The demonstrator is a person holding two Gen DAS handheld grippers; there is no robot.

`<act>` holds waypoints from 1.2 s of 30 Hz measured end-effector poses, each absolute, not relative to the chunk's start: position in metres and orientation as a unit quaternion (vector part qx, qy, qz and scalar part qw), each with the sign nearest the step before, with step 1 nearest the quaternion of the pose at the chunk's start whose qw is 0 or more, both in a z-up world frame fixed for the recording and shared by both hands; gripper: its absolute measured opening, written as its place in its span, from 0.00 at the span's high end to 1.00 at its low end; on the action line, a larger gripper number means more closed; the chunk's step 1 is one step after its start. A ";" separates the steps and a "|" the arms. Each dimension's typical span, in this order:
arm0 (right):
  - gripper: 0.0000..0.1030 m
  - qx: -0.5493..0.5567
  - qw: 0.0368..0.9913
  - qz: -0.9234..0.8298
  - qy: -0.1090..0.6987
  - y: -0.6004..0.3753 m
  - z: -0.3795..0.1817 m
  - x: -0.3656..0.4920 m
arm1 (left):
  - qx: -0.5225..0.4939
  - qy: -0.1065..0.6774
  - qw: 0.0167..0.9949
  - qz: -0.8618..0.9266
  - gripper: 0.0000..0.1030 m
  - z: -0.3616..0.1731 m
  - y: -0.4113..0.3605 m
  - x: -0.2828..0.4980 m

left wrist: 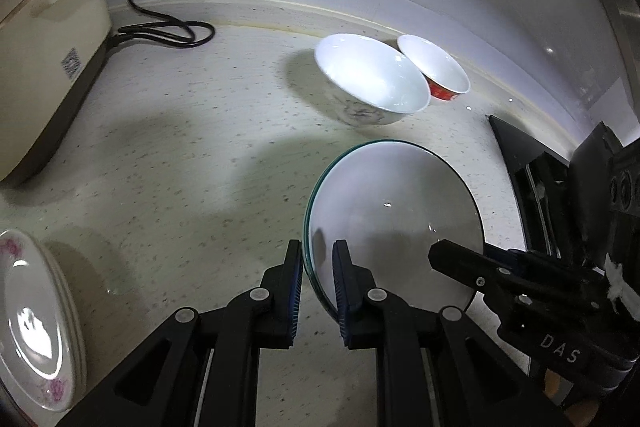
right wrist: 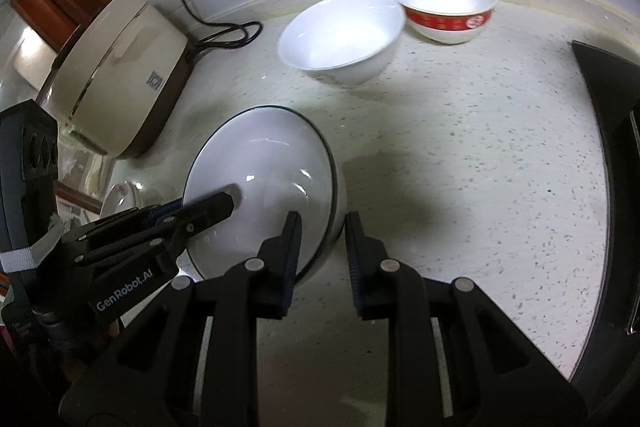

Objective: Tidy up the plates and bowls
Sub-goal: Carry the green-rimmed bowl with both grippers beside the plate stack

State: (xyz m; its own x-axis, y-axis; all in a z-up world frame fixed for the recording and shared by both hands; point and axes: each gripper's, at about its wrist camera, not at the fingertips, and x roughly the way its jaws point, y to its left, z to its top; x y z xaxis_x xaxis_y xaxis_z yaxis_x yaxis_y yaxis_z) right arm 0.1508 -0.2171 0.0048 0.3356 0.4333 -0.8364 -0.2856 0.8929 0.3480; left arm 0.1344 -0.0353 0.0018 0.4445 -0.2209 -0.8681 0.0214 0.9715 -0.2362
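A white bowl with a dark green rim point(left wrist: 396, 203) point(right wrist: 264, 163) is held over the speckled counter point(left wrist: 192, 147) by both grippers. My left gripper point(left wrist: 319, 257) is shut on its left rim, one pad inside and one outside. My right gripper point(right wrist: 322, 227) is shut on the opposite rim, and shows in the left wrist view as the right gripper point(left wrist: 460, 257). The left gripper point(right wrist: 216, 205) enters the right wrist view from the left. Near the wall stand a plain white bowl point(left wrist: 368, 79) point(right wrist: 340, 35) and a red-banded bowl point(left wrist: 434, 69) point(right wrist: 444, 3), side by side.
A stack of plates with pink flowers point(left wrist: 36, 323) point(right wrist: 120, 197) sits at the counter's left. A cream appliance point(left wrist: 48, 59) point(right wrist: 120, 75) with a black cable point(left wrist: 168, 31) stands at the back left. A black flat object point(left wrist: 520, 163) point(right wrist: 612, 155) borders the right side.
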 end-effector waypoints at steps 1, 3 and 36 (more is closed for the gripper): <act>0.75 0.066 0.814 0.224 0.532 -0.214 0.005 0.150 | -0.097 0.522 0.845 -0.069 0.84 0.001 -0.033 0.133; 0.75 0.061 0.811 0.231 0.534 -0.208 0.005 0.148 | -0.101 0.521 0.845 -0.063 0.84 0.000 -0.027 0.129; 0.75 -0.004 0.770 0.324 0.549 -0.117 -0.008 0.148 | -0.155 0.518 0.839 0.058 0.84 -0.010 0.053 0.102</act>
